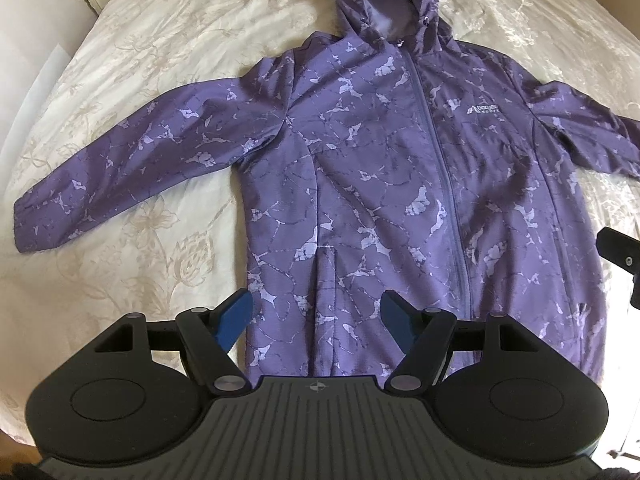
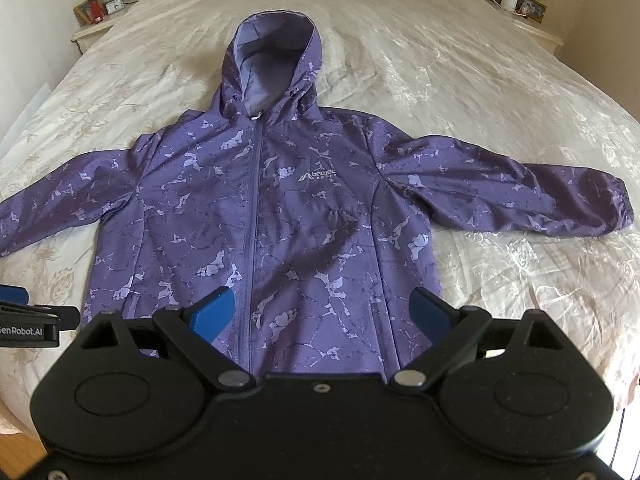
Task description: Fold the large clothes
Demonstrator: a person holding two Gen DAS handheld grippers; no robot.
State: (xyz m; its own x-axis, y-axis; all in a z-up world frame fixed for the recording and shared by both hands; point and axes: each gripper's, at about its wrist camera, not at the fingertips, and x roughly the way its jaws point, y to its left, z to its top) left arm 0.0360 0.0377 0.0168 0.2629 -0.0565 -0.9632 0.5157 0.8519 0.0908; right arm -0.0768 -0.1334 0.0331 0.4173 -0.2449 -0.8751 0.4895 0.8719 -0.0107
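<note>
A purple hooded jacket (image 1: 380, 184) with a pale marbled print lies flat and zipped, front up, on the bed, sleeves spread out to both sides and hood pointing away; it also shows in the right wrist view (image 2: 280, 220). My left gripper (image 1: 316, 312) is open and empty above the jacket's lower left part, near the hem. My right gripper (image 2: 324, 312) is open and empty above the lower middle of the jacket, right of the zip. The right gripper's edge shows in the left wrist view (image 1: 620, 256); the left gripper shows in the right wrist view (image 2: 28, 316).
The bed has a cream floral bedspread (image 2: 480, 80). A nightstand (image 2: 92, 28) with a lamp, clock and frames stands at the far left, another nightstand (image 2: 528, 20) with a lamp at the far right. Bare bedspread lies around both sleeves.
</note>
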